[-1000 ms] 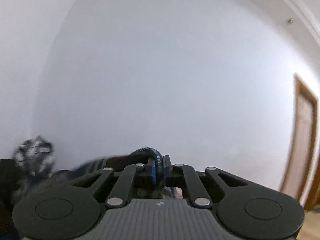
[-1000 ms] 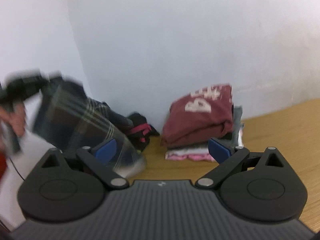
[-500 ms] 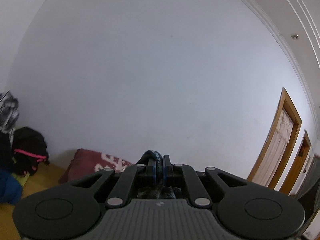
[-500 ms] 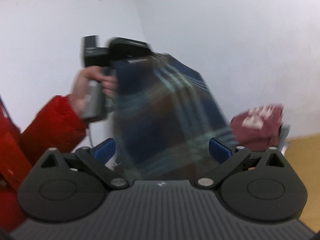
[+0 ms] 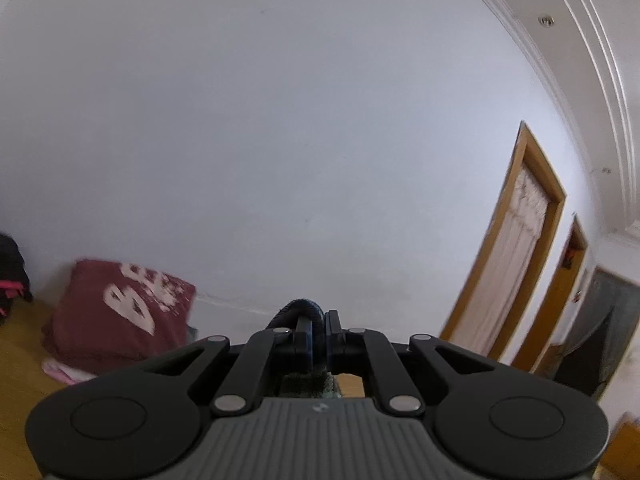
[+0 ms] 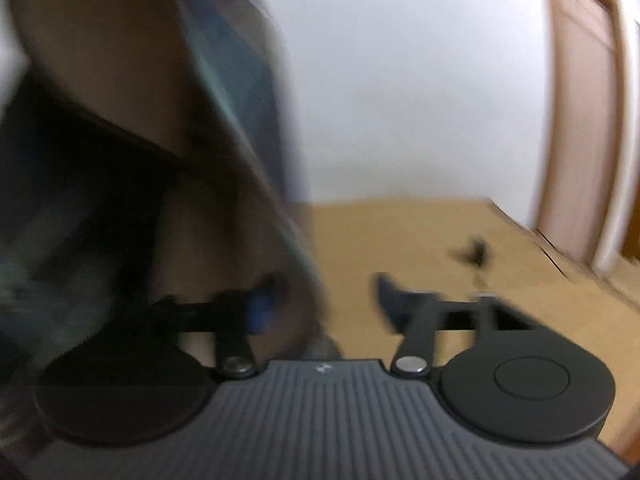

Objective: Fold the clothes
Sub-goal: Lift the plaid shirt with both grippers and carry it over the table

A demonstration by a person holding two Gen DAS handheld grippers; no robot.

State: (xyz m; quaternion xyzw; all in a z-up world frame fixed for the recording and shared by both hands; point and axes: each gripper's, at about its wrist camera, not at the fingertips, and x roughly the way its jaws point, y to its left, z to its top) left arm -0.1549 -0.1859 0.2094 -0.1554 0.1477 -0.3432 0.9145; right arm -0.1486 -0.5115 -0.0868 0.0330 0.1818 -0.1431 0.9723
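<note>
Plaid shirt (image 6: 168, 152) now swung up close against open right gripper (image 6: 320, 300), blurred; left gripper (image 5: 318, 332) clamped on its bunched edge, poised for folding.

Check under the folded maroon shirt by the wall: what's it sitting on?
Under the maroon shirt, a pink-and-white garment edge peeks out; the rest of the stack is covered.

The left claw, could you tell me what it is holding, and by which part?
The left claw is shut on a bunched edge of the dark plaid garment; which edge cannot be told.
</note>
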